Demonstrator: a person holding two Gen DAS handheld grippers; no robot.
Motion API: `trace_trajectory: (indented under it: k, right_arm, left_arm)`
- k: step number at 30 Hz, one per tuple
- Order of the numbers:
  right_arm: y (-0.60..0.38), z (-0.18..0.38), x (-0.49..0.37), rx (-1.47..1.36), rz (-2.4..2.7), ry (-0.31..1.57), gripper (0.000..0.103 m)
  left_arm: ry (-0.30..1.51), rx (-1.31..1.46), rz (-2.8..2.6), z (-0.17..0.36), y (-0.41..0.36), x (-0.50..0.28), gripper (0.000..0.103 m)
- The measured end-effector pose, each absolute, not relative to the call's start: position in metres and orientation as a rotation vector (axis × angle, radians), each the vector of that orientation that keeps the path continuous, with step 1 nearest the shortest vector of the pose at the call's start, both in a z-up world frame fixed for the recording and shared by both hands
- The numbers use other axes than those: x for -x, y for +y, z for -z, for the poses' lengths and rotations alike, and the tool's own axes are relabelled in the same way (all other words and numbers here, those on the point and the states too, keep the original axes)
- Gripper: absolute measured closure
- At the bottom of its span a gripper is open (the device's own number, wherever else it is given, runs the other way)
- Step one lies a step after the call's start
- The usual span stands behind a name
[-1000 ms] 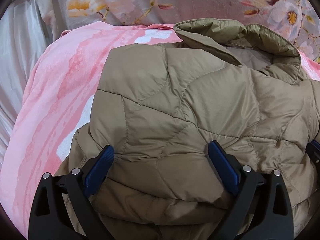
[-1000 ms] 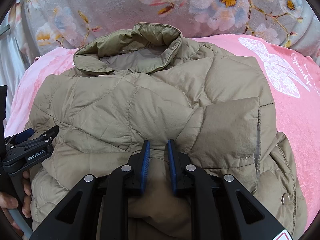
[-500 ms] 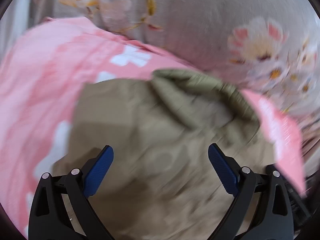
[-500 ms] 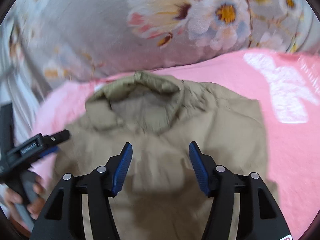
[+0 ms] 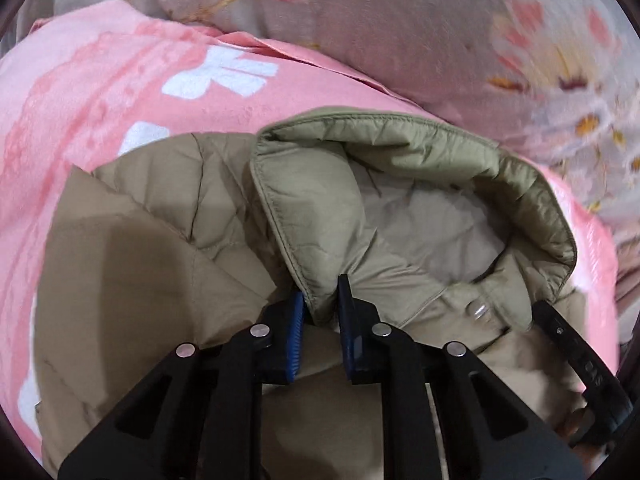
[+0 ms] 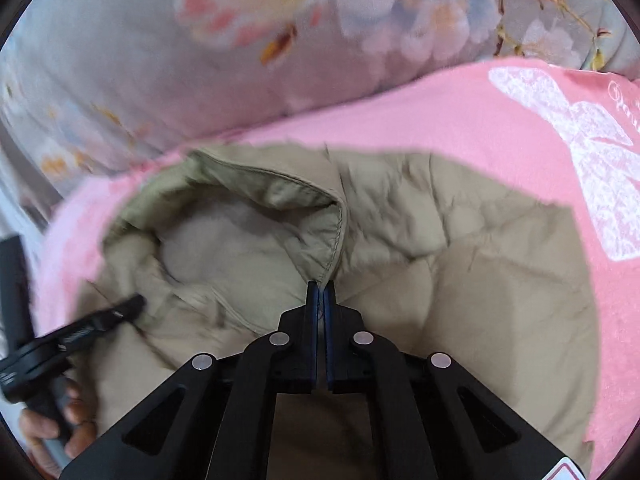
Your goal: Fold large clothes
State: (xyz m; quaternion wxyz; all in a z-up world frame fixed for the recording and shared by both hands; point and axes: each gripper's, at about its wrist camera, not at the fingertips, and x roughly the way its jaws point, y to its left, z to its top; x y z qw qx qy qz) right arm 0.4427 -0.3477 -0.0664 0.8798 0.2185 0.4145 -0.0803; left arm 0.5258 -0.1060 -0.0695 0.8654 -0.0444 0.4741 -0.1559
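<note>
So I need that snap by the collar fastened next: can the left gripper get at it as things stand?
Probably not yet: the left gripper is shut on the collar. The snap lies uncovered beside it, so it must let go first.

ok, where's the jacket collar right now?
The collar is at the jacket's far end, toward the floral pillow, on the pink blanket. Each hand-held gripper pinches a corner: left, right.
</note>
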Motion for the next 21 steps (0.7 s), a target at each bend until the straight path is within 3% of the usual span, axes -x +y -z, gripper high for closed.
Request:
trace_trajectory:
  k: [21]
  right_arm:
    - [-0.335,0.078,-0.455,-0.349,0.202,0.898,0.101]
  left_arm:
    - [0.893,-0.026,0.291,0.08,-0.122,-0.513,0.086]
